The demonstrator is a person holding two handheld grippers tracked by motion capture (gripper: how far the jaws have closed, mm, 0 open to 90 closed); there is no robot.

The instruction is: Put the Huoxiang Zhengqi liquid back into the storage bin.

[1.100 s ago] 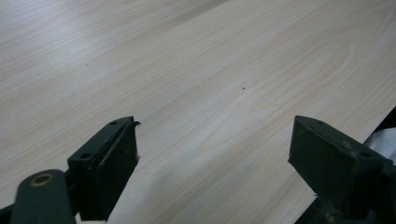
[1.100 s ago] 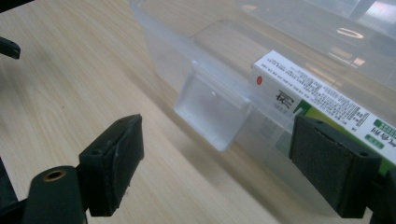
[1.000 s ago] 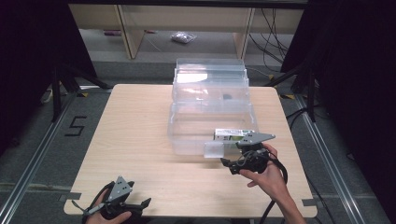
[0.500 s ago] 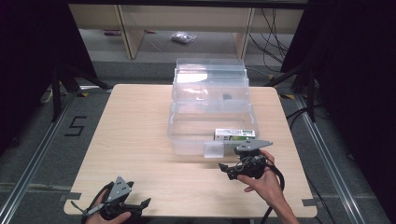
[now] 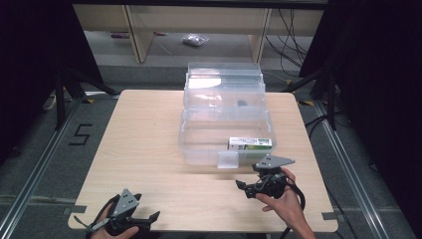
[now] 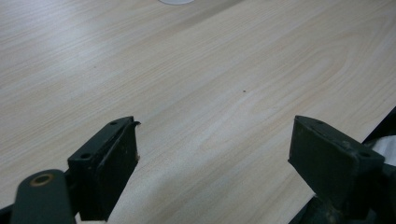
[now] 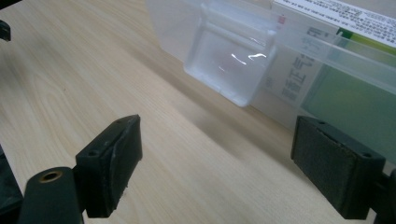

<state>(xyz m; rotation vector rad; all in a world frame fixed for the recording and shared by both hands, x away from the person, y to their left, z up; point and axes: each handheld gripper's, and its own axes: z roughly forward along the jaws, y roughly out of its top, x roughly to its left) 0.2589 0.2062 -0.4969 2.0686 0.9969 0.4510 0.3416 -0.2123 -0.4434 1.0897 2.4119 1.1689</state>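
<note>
The green and white box lies inside the clear bin on the desk; right hand-held gripper released, empty; close the lid gently, judging by the latch

At the top centre of my high view I see a small clear plastic bag on the grey floor, between two pale wooden shelf legs.

One clear plastic box with one latch; one green-and-white carton inside it; two tongs, left tongs and right tongs; one bench.
</note>
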